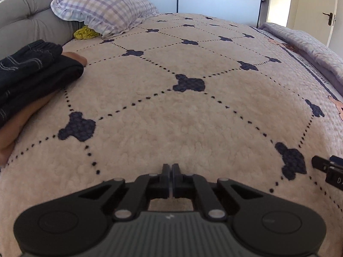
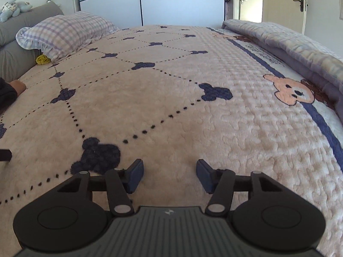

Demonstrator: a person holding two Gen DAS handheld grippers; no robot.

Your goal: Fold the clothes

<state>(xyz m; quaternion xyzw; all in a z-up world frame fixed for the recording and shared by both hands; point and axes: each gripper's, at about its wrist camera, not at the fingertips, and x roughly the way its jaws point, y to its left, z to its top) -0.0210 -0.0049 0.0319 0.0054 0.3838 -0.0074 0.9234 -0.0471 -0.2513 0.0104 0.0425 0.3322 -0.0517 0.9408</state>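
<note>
Folded dark clothes lie stacked at the bed's left edge. The left gripper, jaws shut and empty, is nearer them; the right gripper, jaws half open, holds nothing.

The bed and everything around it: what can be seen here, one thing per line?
blanket: one, beige with navy dotted lines and shapes, covers the bed
pillow: one, lilac check, at the headboard
yellow cloth: one, yellow, tucked under the pillow
headboard: one, grey, padded, far left
folded clothes: a stack, dark over tan, left edge of the bed
quilt: one, grey-lilac, along the right edge
soft toys: pale blue, on the headboard
wardrobe: pale and teal panels, behind the bed
door: cream, far right
left hand-held gripper: black, shut, empty
right hand-held gripper: black, open, empty
</note>
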